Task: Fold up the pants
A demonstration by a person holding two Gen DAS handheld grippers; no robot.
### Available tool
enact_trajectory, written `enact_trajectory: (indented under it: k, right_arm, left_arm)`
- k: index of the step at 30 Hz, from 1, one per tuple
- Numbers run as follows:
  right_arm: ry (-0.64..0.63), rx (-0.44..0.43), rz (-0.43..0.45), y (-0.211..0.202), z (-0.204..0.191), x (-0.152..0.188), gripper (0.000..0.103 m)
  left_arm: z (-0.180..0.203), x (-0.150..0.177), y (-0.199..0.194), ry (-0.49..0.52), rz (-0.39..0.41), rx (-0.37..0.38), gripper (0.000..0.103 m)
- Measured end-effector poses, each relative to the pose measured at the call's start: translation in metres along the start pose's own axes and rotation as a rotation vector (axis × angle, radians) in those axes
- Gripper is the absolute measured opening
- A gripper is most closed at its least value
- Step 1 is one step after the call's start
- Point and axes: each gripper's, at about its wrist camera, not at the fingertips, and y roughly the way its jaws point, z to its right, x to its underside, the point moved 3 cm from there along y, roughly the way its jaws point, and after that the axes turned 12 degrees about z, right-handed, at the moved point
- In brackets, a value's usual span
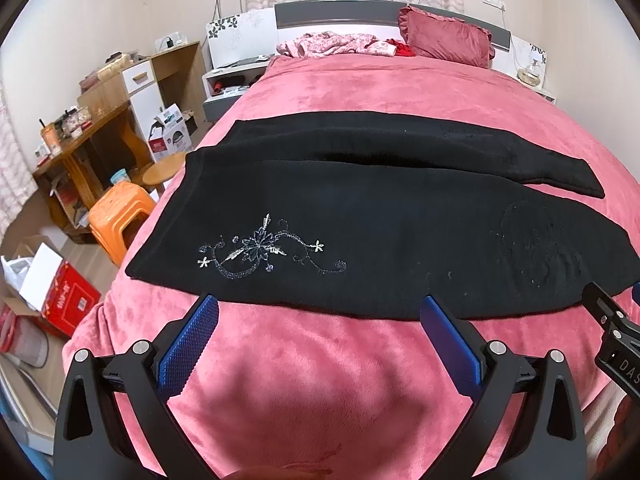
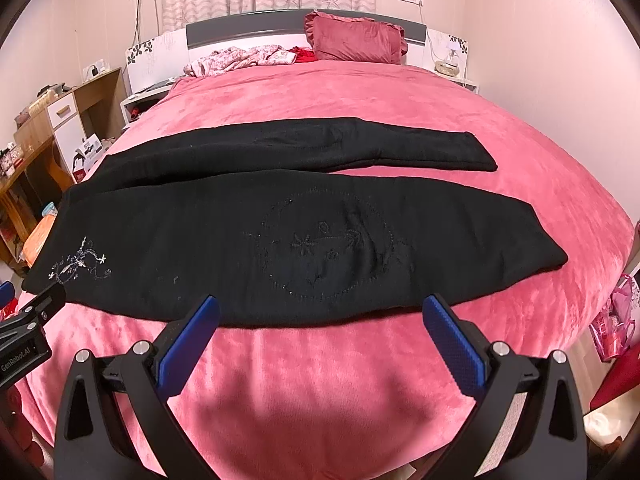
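A bed covered in pink plush carries black pants laid flat across it. Beyond the pants, by the headboard, lie a dark red pillow and crumpled floral pink cloth.

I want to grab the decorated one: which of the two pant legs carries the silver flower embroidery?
The near leg, closest to both grippers; the silver flower embroidery sits on it. The far leg is plain.

The left gripper is hovering with its jaws spread wide, blue ribbed pads facing inward and gripping nothing. The right gripper is hanging level beside it, jaws equally wide and empty, its black body showing just right of the left jaws.
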Motion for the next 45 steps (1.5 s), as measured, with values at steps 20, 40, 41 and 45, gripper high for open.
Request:
enact_trajectory:
  k: [20,40,41,45]
  right_arm:
    - [0.009,0.016,-0.024,0.007,0.003,0.004,0.101]
    - [0.642,-0.149,-0.206,0.073,0.162,0.021,0.101]
    - [0.708,-0.147,-0.206,0.074,0.178,0.025,0.101]
    - [0.860,-0.140,-0.182,0.077,0.219,0.038,0.080]
  left_arm:
    - [-0.005,0.003,0.008,-0.016,-0.049,0.010,0.100]
    - [-0.088,0.025,0.058,-0.360,-0.141,0.103,0.100]
    - [-0.095,0.026,0.059,-0.390,-0.142,0.097,0.100]
    - [-0.123,0.035,0.065,-0.508,-0.148,0.101,0.100]
